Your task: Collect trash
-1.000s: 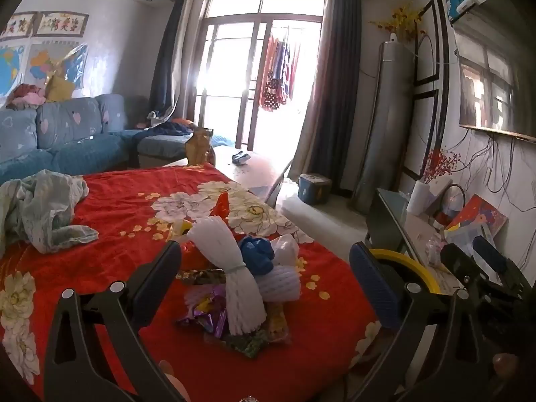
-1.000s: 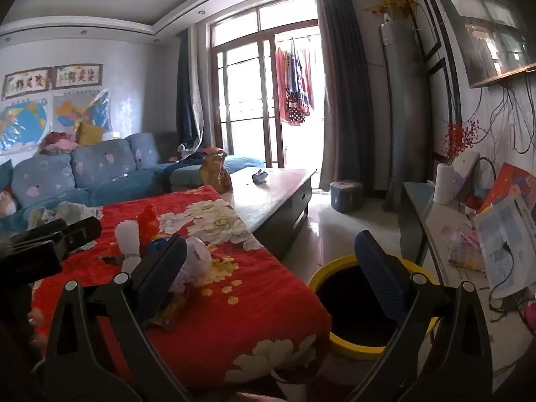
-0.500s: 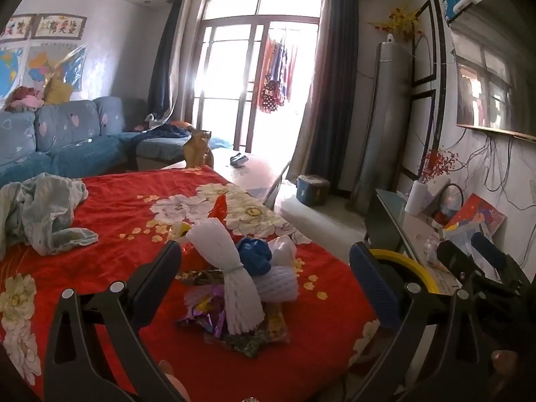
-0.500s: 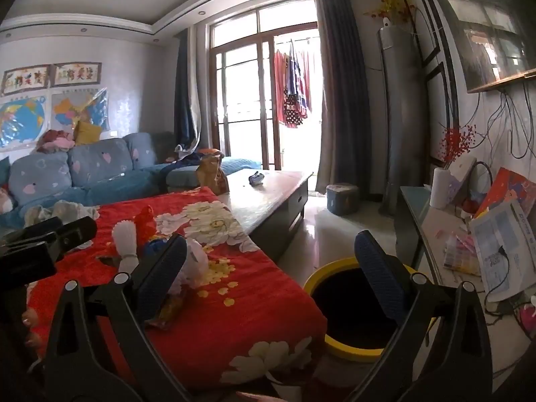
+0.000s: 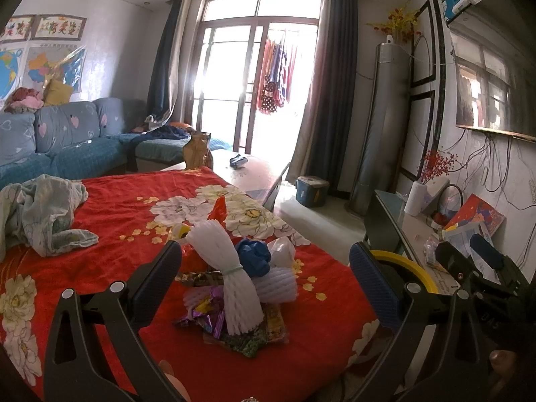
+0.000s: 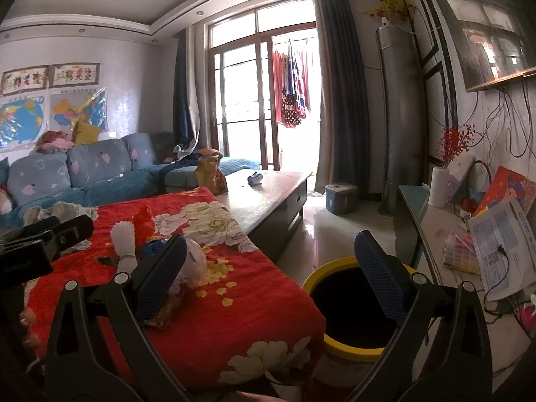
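**Little legible print anywhere**

Upper left, both views: two framed panels [image 5: 58, 27] [image 6: 74, 74] with large red Chinese characters, too soft to make out. Below them, wall maps [image 5: 50, 65] [image 6: 77, 109] with labels too small to read.

Right edge of the right wrist view: a printed sheet [image 6: 502, 251] with a square code and lines of fine print, none legible.

Lower right of the left wrist view: faint pale marking on the body of the right gripper [image 5: 464, 249], possibly "DA5", not certain.

Left edge of the right wrist view: a small pale word on the body of the left gripper [image 6: 72, 226], blurred beyond reading.
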